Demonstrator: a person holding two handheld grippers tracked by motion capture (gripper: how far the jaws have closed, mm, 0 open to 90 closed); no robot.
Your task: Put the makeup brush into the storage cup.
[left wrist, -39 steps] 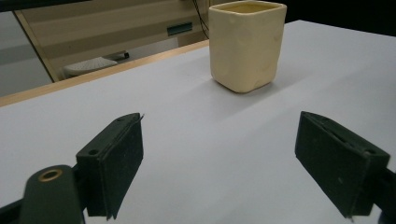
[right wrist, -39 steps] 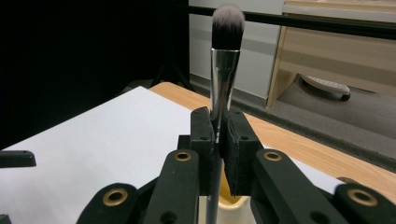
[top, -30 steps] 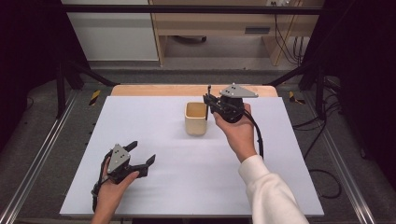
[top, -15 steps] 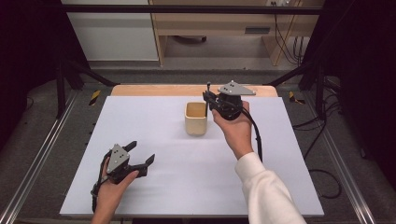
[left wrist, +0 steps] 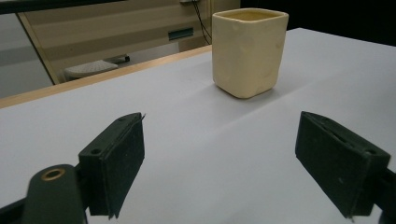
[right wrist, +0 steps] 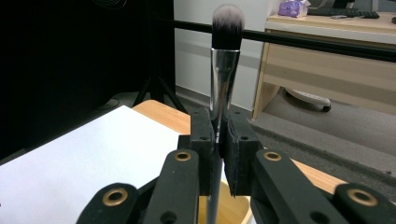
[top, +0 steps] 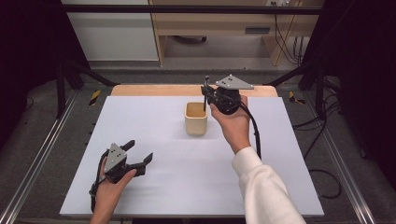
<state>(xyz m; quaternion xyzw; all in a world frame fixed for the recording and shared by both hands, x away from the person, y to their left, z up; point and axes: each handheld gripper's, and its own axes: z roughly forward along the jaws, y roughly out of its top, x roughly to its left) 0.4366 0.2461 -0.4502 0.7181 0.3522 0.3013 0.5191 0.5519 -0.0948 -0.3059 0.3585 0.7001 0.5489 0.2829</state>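
Observation:
A cream square cup (top: pixel 196 119) stands upright on the white table (top: pixel 187 186), seen ahead in the left gripper view (left wrist: pixel 249 51). My right gripper (top: pixel 206 97) hovers at the cup's right rim, shut on a makeup brush (top: pixel 205 93) held upright with the bristles up. In the right gripper view the brush (right wrist: pixel 223 70) rises between the pads and its handle runs down over the cup's mouth (right wrist: pixel 233 210). My left gripper (top: pixel 138 151) rests near the table's front left, open, with nothing between its pads (left wrist: pixel 116 158).
A wooden strip (top: pixel 154 89) runs along the table's far edge. Beyond it stand a desk and cabinet (top: pixel 205 28). Metal rails (top: pixel 37 154) flank the table, and cables (top: pixel 322 182) lie on the floor at the right.
My right gripper with the brush has shifted slightly toward the cup and risen a little. The left gripper has not moved.

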